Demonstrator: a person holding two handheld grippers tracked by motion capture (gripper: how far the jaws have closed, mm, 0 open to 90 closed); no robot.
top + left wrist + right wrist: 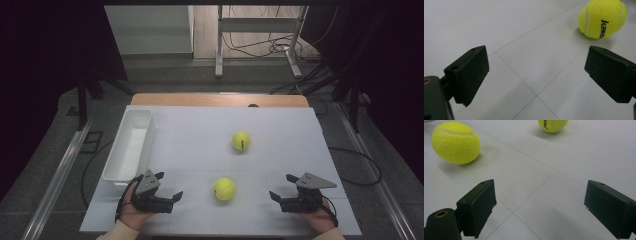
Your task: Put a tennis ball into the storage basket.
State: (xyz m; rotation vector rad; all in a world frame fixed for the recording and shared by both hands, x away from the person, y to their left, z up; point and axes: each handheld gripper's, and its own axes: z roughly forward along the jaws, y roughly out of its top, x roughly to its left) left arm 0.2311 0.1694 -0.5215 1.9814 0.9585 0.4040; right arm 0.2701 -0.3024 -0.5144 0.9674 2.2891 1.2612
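Note:
Two yellow tennis balls lie on the white table top. The far ball point(241, 141) sits near the middle, the near ball point(224, 189) closer to the front edge. My left gripper point(169, 185) rests low at the front left, jaws open and empty, aimed up and right. In the left gripper view point(536, 62) the near ball point(602, 18) lies ahead to the right, black lettering on it. My right gripper point(281, 186) sits at the front right, open and empty. The right gripper view point(540, 195) has the near ball point(455, 142) at left and the far ball point(552, 125) at the top.
A long white bin point(131, 145) stands along the table's left side, just beyond my left gripper. The table's wooden far edge point(220, 99) meets the floor, where metal table legs point(219, 45) and cables lie beyond. Thin seams cross the white surface point(200, 150).

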